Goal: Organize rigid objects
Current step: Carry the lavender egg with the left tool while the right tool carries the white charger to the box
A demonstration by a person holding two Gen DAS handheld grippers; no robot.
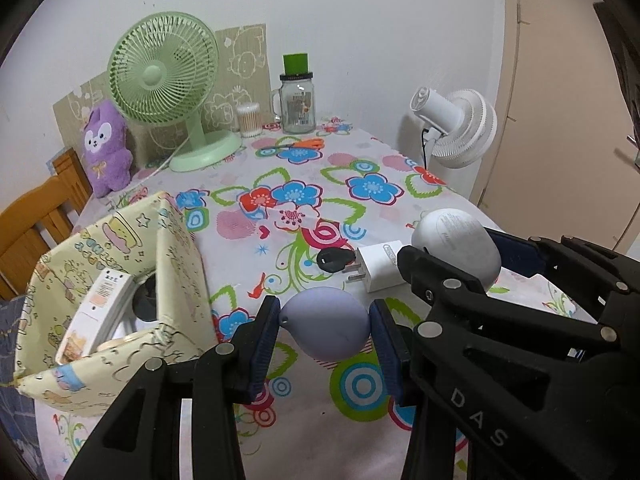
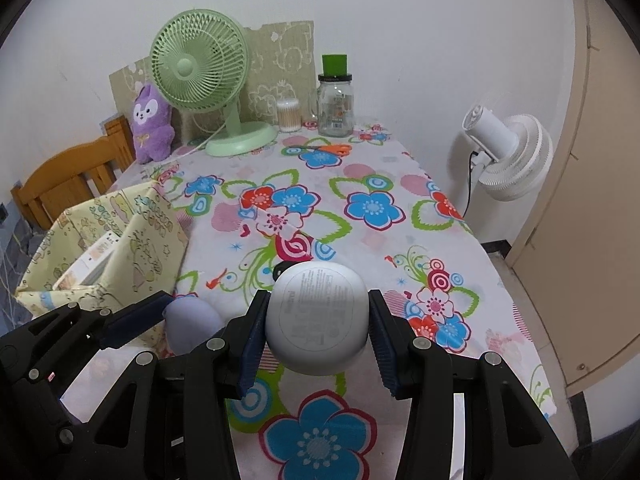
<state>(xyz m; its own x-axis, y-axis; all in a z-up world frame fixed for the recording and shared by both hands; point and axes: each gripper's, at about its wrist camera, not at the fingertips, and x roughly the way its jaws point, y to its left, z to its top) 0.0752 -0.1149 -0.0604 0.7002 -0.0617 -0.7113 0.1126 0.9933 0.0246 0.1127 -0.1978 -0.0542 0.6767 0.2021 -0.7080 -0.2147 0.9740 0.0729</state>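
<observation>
Nearest: the left gripper (image 1: 325, 330) is clamped on a lavender egg-shaped object (image 1: 326, 322), its pads pressing both flanks, clear of the floral tablecloth (image 1: 400, 196). Just beside it, the right gripper (image 2: 316, 326) holds a white rounded case (image 2: 316, 318) the same way — label side up, lifted off the cloth.

Step in hand, as judged: both items picked and in carriage toward the paper-covered box (image 1: 176, 264) at the left edge of the table. The next move calls for bringing each load over the open top and releasing it clear of the contents — a white boxed item (image 1: 100, 312) and a dark object are already inside, so room is limited.

Left on the cloth, mid-table: one white plug adapter (image 1: 378, 266) and one black key fob (image 1: 334, 259), touching.

Far end, counted: one green desk fan (image 1: 168, 76), one purple plush (image 1: 106, 146), one cotton-swab tub (image 1: 250, 120), one glass jar (image 1: 297, 100), one pair of orange scissors (image 1: 304, 144). Beyond the table edge, one white fan (image 1: 460, 128).
</observation>
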